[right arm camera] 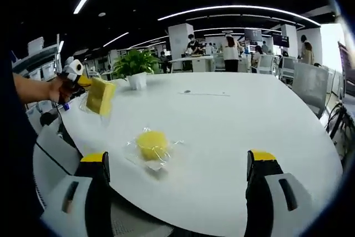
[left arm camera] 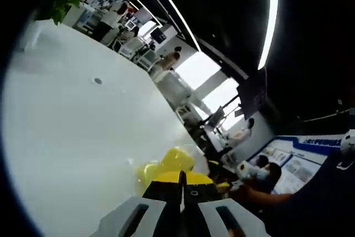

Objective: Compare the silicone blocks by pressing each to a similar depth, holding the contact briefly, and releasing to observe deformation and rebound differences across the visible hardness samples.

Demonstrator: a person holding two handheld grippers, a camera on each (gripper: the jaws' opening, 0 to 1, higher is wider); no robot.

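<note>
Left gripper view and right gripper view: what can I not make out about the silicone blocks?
1. Held block, left gripper view: blurred, lower part covered by the shut left tool.
2. Round block, right gripper view: its wrinkled clear bag hides any dents or hardness mark.
3. Posters, left gripper view: text too small.

No text can be read in either view. In the left gripper view a blue-and-white wall poster [left arm camera: 302,156] carries a line of white characters along its blue band, too blurred to make out. In the right gripper view, dark hanging screens [right arm camera: 280,40] far across the office show nothing legible.
</note>
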